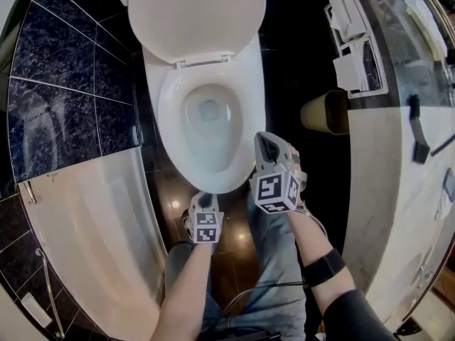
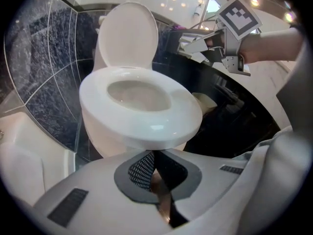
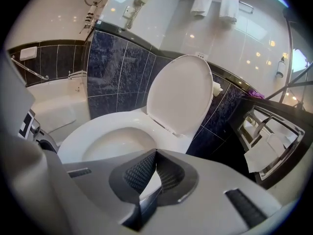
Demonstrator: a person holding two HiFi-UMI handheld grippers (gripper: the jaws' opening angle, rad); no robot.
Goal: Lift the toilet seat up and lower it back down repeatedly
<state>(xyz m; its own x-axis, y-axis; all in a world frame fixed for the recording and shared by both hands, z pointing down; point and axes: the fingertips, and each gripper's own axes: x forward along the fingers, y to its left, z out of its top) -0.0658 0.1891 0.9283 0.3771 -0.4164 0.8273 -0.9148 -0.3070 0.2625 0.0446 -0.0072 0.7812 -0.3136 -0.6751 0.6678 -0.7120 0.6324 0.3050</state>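
The white toilet has its lid (image 1: 195, 16) raised against the wall and its seat (image 1: 169, 123) lying flat on the bowl. My left gripper (image 1: 206, 199) is shut and empty, its tips (image 2: 154, 153) just under the front edge of the seat (image 2: 146, 126); whether they touch it I cannot tell. My right gripper (image 1: 264, 142) hangs over the seat's front right side, also shut with nothing in it. In the right gripper view its closed tips (image 3: 156, 153) point at the seat (image 3: 83, 136) and the upright lid (image 3: 181, 94).
A white bathtub (image 1: 92, 219) curves along the left, under a dark tiled wall (image 1: 64, 84). A toilet paper holder (image 1: 355, 55) and a tan bin (image 1: 323, 112) sit at the right by a pale wall (image 1: 398, 190). The person's legs stand on the dark floor (image 1: 234, 240).
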